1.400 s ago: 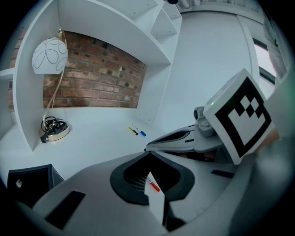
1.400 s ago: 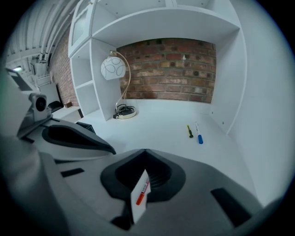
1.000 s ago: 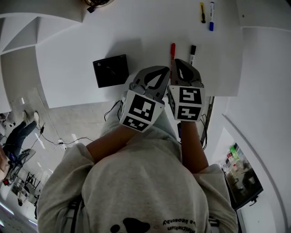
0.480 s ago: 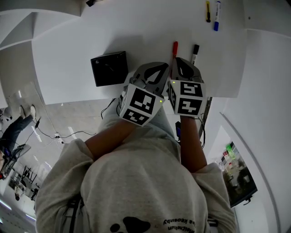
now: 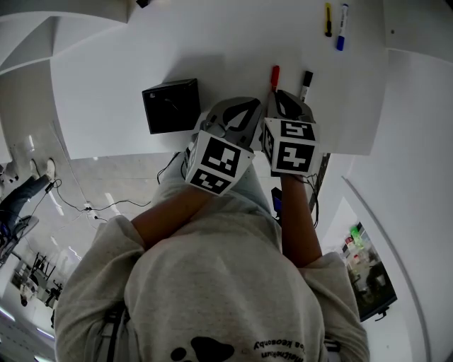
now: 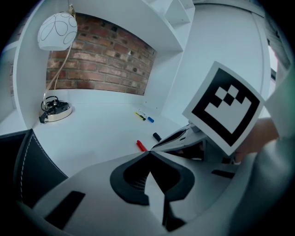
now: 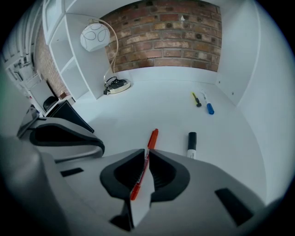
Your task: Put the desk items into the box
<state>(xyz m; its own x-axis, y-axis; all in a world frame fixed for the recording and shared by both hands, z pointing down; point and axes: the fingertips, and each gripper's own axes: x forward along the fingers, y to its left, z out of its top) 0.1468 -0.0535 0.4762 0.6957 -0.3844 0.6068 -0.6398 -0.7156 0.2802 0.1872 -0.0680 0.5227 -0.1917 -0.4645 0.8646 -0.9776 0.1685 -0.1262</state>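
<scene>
Your right gripper (image 7: 146,152) pinched narrow on red pen (image 7: 152,137), pen low on desk (image 5: 233,42), right of black box (image 5: 171,107); left gripper (image 6: 148,153) closed, empty. Lift level, carry left to box

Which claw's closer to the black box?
Left. The left claw sits just right of the black box; the right claw is farther right, shut on the red pen.

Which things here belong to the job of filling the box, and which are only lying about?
For the job:
- black box
- red pen, in the right claw
- black marker
- yellow pen
- blue marker

Lying about:
- lamp
- white shelves
</scene>
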